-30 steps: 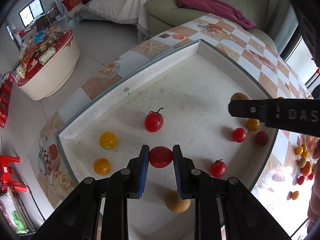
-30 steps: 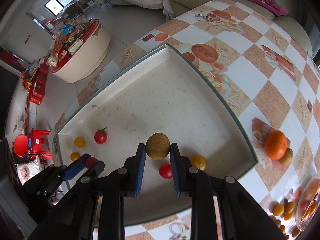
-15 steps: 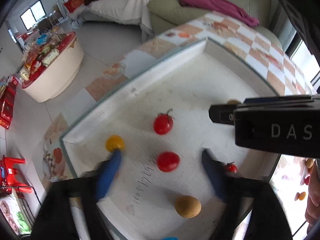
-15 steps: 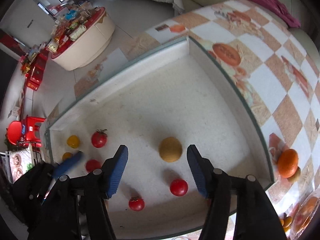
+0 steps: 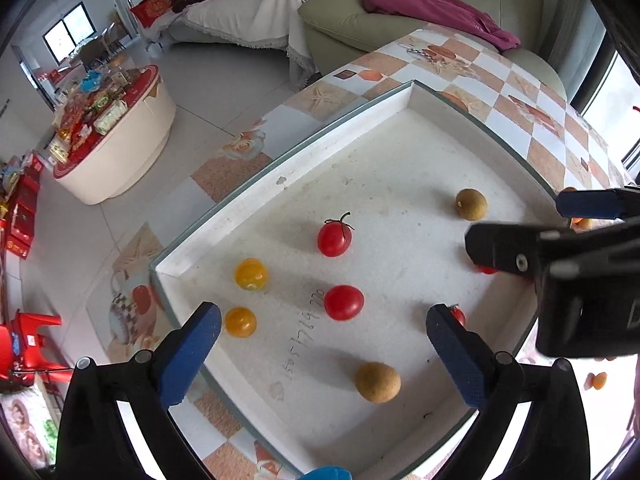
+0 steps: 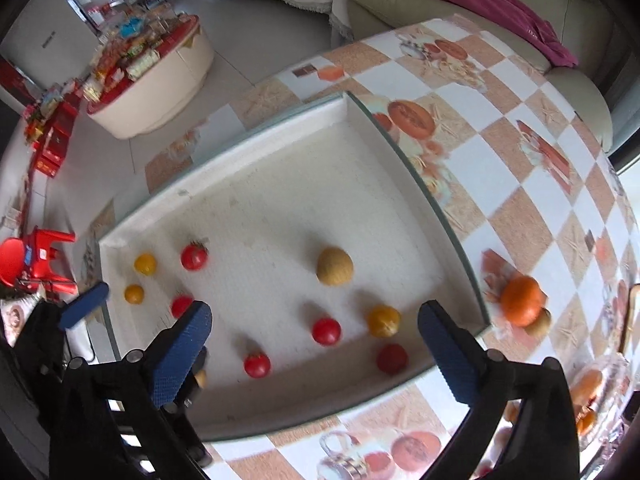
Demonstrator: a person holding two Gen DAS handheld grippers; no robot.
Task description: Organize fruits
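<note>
Both hand-held grippers, left [image 5: 323, 344] and right [image 6: 315, 342], hover wide open and empty above the shallow white foam tray [image 5: 288, 168] on the checkered bench [image 6: 520, 184], where small red tomatoes [image 5: 343, 302], yellow ones [image 5: 250, 274] and tan round fruits [image 6: 334, 266] lie spaced apart, seemingly grouped by colour.

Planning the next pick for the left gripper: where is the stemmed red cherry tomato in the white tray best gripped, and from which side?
Grip the stemmed red cherry tomato across its round middle, coming from above, with the left gripper open wide. Its curled stem sticks up at the top, so close the fingers below it. The white tray floor around it looks bare, leaving room on both sides.
</note>
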